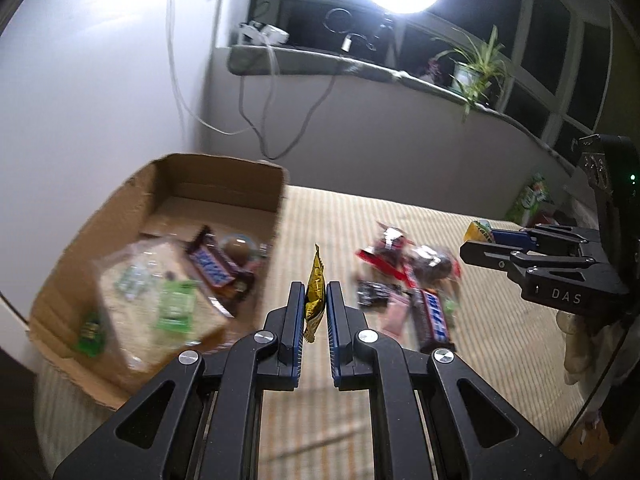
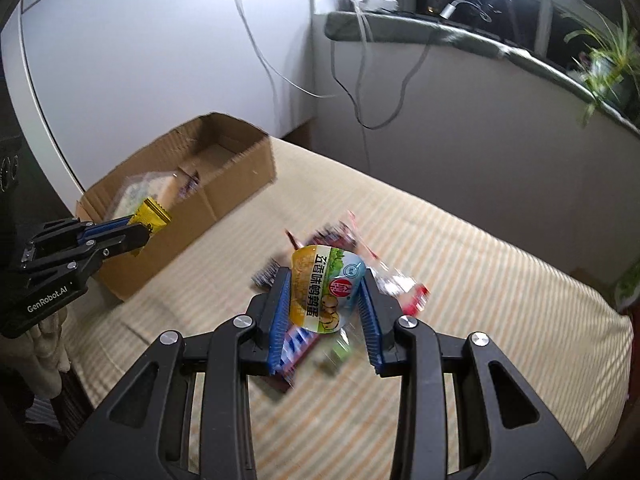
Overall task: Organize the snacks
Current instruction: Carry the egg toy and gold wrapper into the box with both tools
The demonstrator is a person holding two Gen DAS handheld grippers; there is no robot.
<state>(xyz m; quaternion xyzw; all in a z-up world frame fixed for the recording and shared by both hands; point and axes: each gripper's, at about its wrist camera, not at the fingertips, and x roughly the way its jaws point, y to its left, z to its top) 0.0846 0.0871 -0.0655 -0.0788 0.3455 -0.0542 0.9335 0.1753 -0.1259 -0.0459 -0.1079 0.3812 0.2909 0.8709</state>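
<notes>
My left gripper [image 1: 315, 296] is shut on a small yellow snack packet [image 1: 313, 300], held edge-on above the striped cloth just right of the cardboard box [image 1: 224, 184]. From the right wrist view the same left gripper [image 2: 138, 236] and yellow packet [image 2: 154, 220] hang in front of the box [image 2: 236, 184]. My right gripper [image 2: 326, 280] is shut on a round green-and-yellow egg snack pack [image 2: 326, 288], lifted over a loose pile of snacks [image 2: 384, 280]. The left wrist view has that right gripper [image 1: 478, 246] at far right, with the pack's [image 1: 478, 230] edge showing.
The box holds a large clear bag [image 1: 160, 292], a Snickers bar [image 1: 210, 266] and other packets. More wrappers and a Snickers bar [image 1: 434, 316] lie on the striped cloth [image 1: 340, 208]. Behind are a white wall, dangling cables [image 1: 256, 120], a windowsill with a plant [image 1: 476, 68] and a bright lamp.
</notes>
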